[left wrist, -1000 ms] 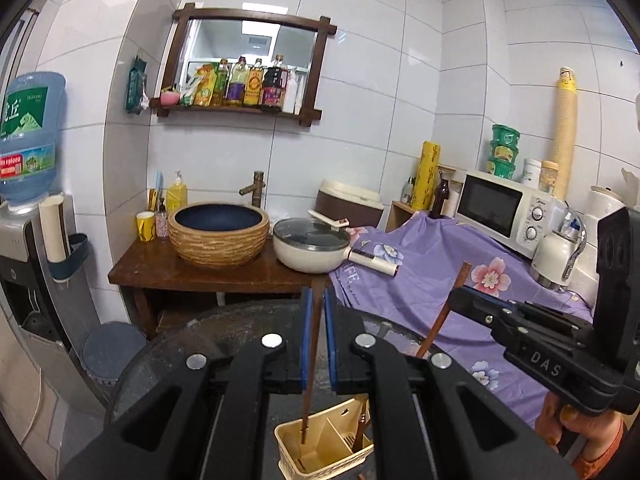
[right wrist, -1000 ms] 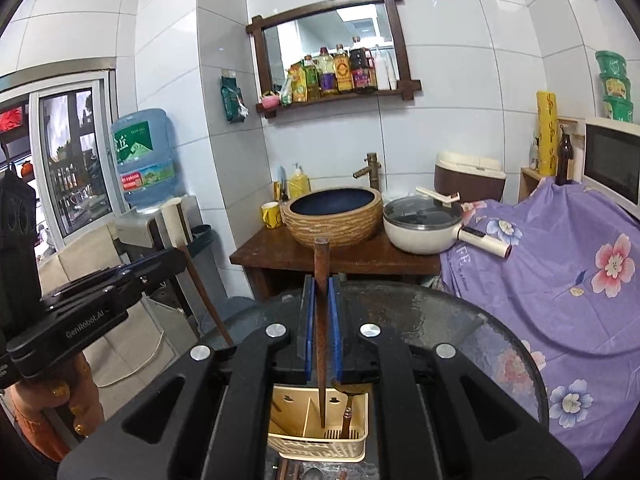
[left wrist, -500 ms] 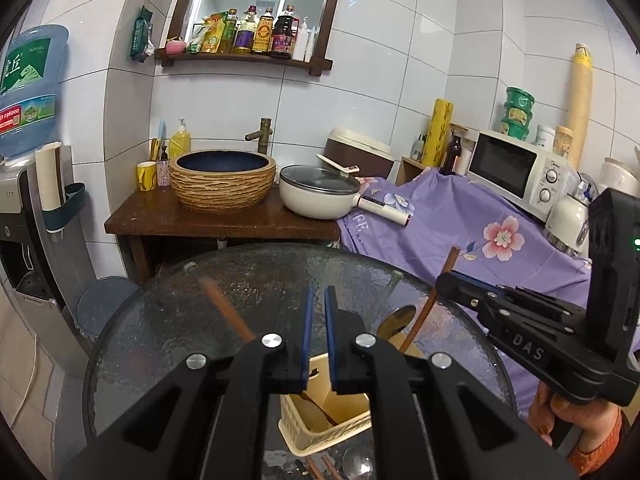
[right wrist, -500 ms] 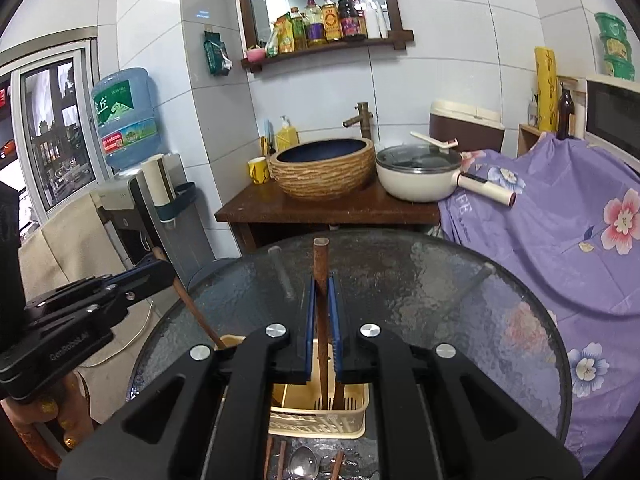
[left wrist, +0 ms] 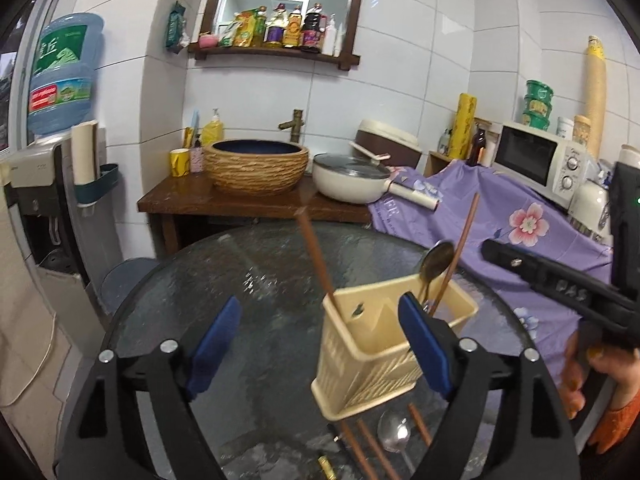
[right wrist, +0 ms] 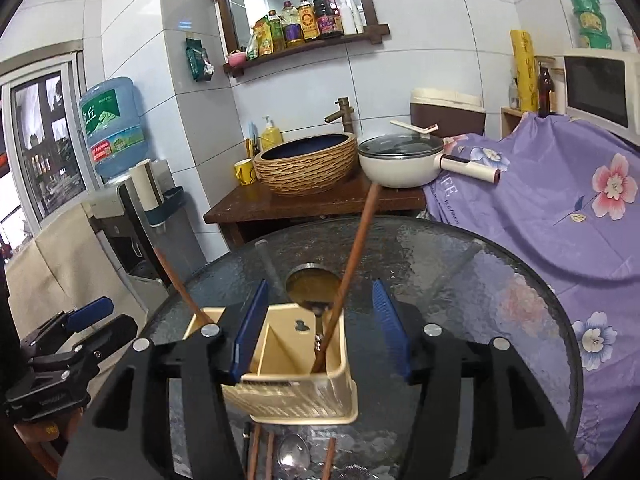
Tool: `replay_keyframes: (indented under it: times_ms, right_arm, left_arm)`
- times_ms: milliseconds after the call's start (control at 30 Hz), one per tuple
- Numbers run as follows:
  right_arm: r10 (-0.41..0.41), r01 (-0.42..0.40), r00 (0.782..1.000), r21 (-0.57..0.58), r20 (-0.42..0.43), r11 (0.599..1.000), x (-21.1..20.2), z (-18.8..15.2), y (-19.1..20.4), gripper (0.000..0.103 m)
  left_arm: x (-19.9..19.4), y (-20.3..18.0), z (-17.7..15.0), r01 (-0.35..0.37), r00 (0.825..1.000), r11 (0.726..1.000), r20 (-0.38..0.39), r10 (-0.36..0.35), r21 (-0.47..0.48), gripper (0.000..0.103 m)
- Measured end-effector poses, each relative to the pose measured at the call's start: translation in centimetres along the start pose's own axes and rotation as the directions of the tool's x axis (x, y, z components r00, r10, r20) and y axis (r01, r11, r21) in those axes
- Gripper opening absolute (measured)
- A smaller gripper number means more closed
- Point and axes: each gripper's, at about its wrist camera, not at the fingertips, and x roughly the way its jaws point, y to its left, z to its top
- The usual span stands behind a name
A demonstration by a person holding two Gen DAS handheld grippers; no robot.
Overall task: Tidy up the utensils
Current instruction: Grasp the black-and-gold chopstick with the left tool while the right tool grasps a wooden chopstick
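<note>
Both my grippers' jaws were opening, empty — left gripper [left wrist: 320,332], right gripper [right wrist: 318,330] — around the lower-centre cream slotted plastic caddy [right wrist: 280,396].

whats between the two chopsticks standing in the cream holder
In the right wrist view, a divider wall inside the cream holder and a spoon stand between the left chopstick and the right chopstick.

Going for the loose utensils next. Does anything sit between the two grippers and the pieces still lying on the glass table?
Yes. The cream plastic utensil caddy stands right before both opening grippers, left gripper and right gripper. The loose wooden chopsticks and metal spoon lie at its near side, beneath the jaws.
</note>
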Motion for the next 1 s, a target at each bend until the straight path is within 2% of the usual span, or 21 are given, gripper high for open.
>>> replay_keyframes:
  times_ms: [133,233,300,433,600,767,1000]
  right_arm:
    - [-0.019,0.018,1.000,-0.037,-0.012,0.999,-1.2,-3.4,0.4,0.055]
    - [-0.037,0.034,0.997,-0.046,-0.071,0.998,-1.1,-6.2,0.2,0.055]
    - [-0.053,0.047,0.991,-0.049,-0.124,0.998,-0.8,-8.0,0.1,0.055]
    - [-0.109,0.081,0.955,-0.108,-0.276,0.991,0.9,-12.1,0.2,0.055]
    - [-0.106,0.065,0.913,-0.116,-0.395,0.991,2.1,-16.2,0.4,0.053]
    - [-0.121,0.071,0.889,-0.128,-0.442,0.989,2.7,-17.7,0.8,0.049]
    - [-0.136,0.075,0.870,-0.145,-0.474,0.987,2.9,-18.7,1.6,0.049]
  left_arm:
    - [0.4,1.0,-3.1,-0.019,0.997,1.000,-0.078,0.019,-0.001,0.083]
    - [1.4,1.5,-5.7,-0.031,0.985,0.999,-0.171,0.032,0.010,0.083]
    - [1.7,1.5,-7.1,-0.045,0.977,0.999,-0.207,0.050,0.028,0.083]
    - [2.5,1.2,-9.7,-0.055,0.958,0.997,-0.277,0.069,0.060,0.081]
    - [3.3,0.9,-12.6,-0.048,0.933,0.996,-0.353,0.070,0.069,0.063]
    - [3.5,-0.1,-14.1,-0.034,0.919,0.995,-0.389,0.066,0.090,0.052]
    - [3.8,-1.7,-15.3,-0.012,0.905,0.996,-0.422,0.048,0.088,0.049]
